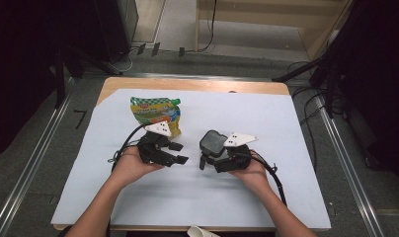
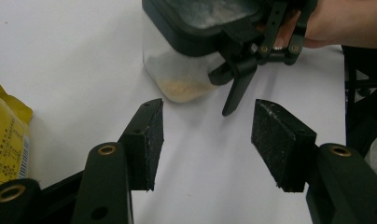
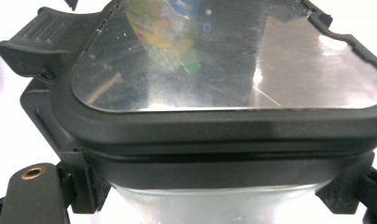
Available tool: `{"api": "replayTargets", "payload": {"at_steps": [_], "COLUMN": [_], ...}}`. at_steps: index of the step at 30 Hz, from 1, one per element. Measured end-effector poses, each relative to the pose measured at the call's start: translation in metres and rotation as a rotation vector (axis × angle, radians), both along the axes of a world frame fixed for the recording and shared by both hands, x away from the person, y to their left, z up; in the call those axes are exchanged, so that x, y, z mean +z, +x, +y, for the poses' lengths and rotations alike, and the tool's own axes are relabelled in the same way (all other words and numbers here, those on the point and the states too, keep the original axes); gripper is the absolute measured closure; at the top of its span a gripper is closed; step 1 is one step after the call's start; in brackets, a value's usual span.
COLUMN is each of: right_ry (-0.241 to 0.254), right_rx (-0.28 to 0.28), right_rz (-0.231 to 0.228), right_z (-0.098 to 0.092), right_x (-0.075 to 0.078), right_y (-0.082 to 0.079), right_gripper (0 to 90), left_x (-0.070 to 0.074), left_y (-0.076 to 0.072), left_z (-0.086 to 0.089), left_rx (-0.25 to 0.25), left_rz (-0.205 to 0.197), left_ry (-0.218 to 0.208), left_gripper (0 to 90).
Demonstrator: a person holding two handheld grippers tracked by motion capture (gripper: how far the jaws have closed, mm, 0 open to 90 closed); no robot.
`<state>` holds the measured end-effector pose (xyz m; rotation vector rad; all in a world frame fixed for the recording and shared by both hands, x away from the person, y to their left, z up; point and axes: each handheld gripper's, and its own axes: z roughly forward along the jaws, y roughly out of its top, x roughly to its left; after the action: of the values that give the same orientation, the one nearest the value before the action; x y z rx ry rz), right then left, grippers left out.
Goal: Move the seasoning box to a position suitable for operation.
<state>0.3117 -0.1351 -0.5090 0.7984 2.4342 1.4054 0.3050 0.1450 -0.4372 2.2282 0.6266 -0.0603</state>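
Container (image 1: 213, 142) with the dark lid sits near the middle of the white table (image 1: 286, 197), clear-walled with a bit of tan powder at the bottom, and the right claw (image 1: 203, 157) is clamped on it just under the lid rim. Left claw (image 1: 178, 152) is at about 9 o'clock from it, jaws spread wide with nothing between them, pointing at the container. Snack pouch (image 1: 156, 114), green and yellow, lies at roughly 11 o'clock from the container, just behind the left claw.
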Motion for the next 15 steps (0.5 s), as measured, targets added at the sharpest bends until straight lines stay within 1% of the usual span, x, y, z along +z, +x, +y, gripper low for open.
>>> {"api": "replayTargets", "payload": {"at_steps": [3, 4, 7, 10, 15], "right_ry": [-0.013, -0.019, -0.022, -0.038, -0.033], "right_rx": [0.008, 0.010, 0.013, 0.022, 0.015], "right_rz": [-0.003, -0.016, -0.018, -0.028, -0.021], "right_z": [0.0039, 0.0051, 0.0051, 0.0042, 0.0042], "right_x": [-0.0026, -0.0039, -0.0044, -0.0050, -0.0051], "right_y": [-0.0013, -0.0027, -0.0034, -0.0049, -0.0057], "right_gripper": [15.9, 15.9, 15.9, 15.9, 15.7], "left_x": [-0.0001, -0.0003, -0.0005, -0.0011, -0.0018], "left_y": [0.0000, 0.0000, 0.0002, 0.0001, -0.0004], "left_z": [0.0000, -0.0001, -0.0001, -0.0010, -0.0022], "left_rx": [0.000, 0.000, -0.004, -0.002, -0.008], "left_rz": [-0.001, -0.001, -0.002, 0.000, 0.000], "left_ry": [-0.002, -0.004, -0.002, -0.002, -0.002], "left_gripper": [44.6, 44.6, 44.6, 44.5, 44.5]}}
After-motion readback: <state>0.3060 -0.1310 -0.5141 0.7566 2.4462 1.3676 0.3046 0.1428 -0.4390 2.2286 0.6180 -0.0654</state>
